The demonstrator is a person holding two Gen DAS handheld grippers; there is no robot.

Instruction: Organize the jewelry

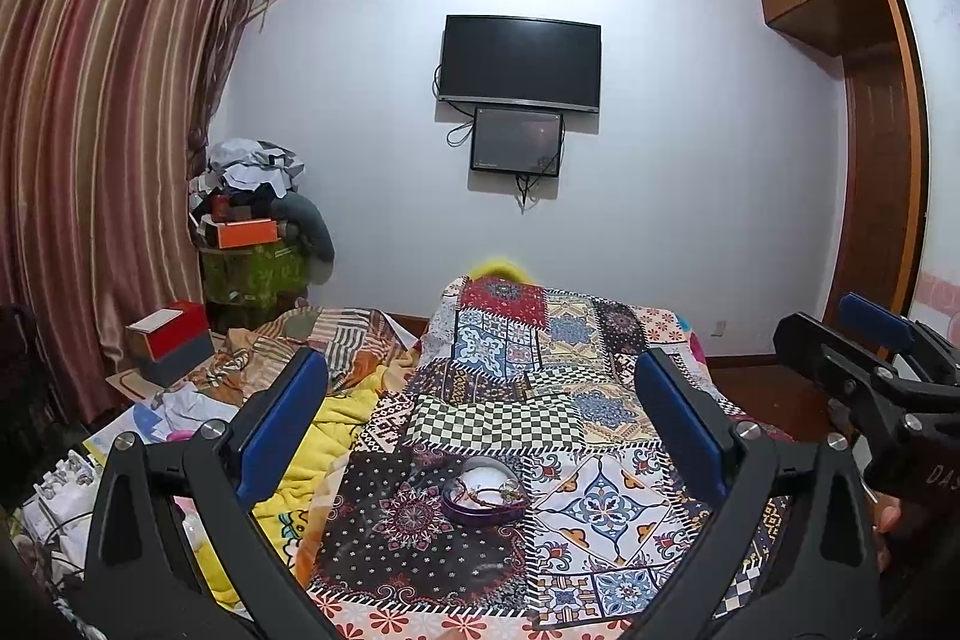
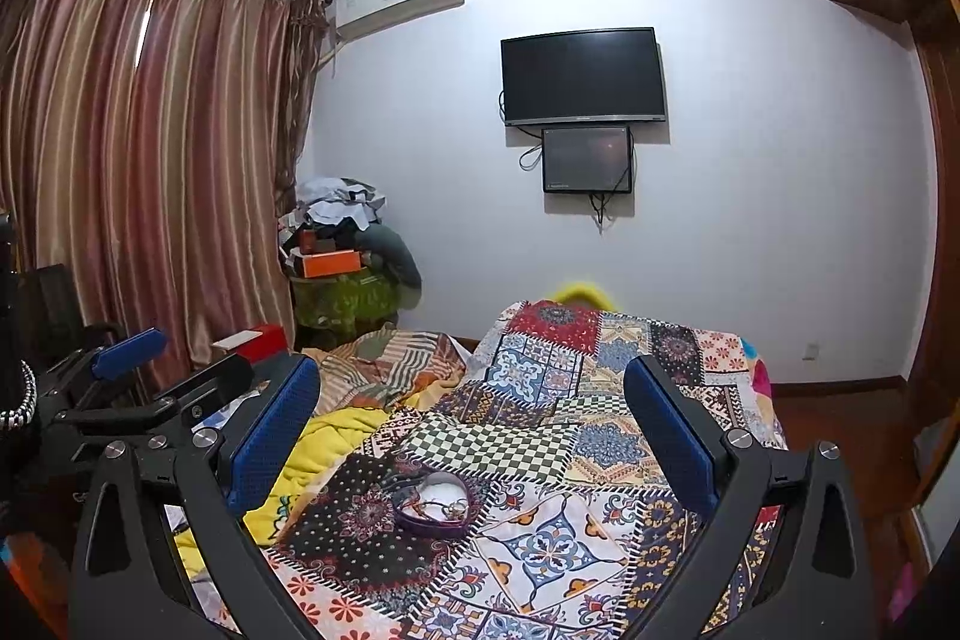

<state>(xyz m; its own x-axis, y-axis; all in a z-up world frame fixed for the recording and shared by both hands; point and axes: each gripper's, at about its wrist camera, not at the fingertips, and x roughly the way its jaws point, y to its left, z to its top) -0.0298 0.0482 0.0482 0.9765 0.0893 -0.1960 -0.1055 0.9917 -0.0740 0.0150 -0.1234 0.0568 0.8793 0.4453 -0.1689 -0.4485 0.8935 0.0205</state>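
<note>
Left wrist view: my left fingers [image 1: 300,400] and right fingers [image 2: 273,424] spread wide, empty, above the bowl [image 1: 485,490] holding tangled jewelry [image 1: 489,490]; stage unclear.

Purple jewelry dish [image 1: 485,497] rests on patchwork quilt [image 1: 558,400], jaws apart.

Pale wall [image 1: 660,160], 2 dark screens [image 1: 521,61] (stacked), striped curtains [image 1: 102,130]
</note>
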